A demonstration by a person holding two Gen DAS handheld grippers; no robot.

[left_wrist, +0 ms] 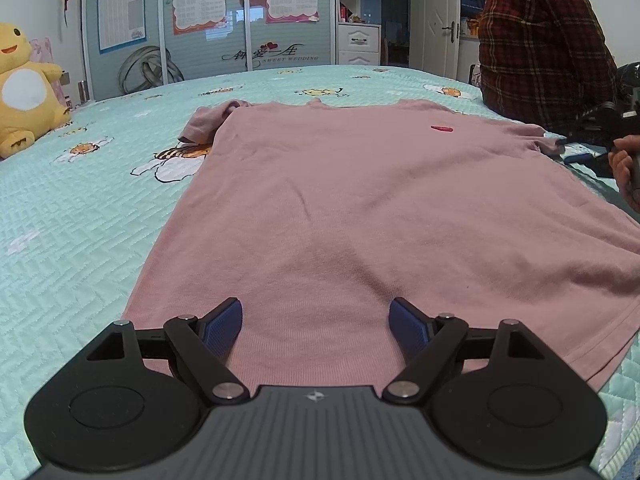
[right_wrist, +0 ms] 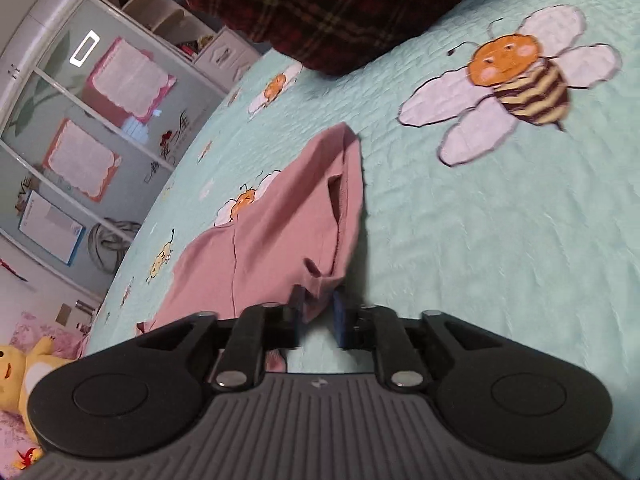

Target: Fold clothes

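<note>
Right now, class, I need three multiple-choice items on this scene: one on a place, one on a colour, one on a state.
1. Where is the yellow plush toy?
A. on the pink knit T-shirt
B. left of the T-shirt, apart from it
C. inside the left gripper

2. What colour is the small mark on the T-shirt's chest?
A. red
B. green
C. white

3. What state is the left gripper in?
A. shut on the hem
B. open over the T-shirt
C. shut, empty

Answers: 1 B, bee-print teal bedspread lies between them; 2 A, it shows red on pink; 3 B, its blue pads stand wide apart, pinching nothing.
</note>
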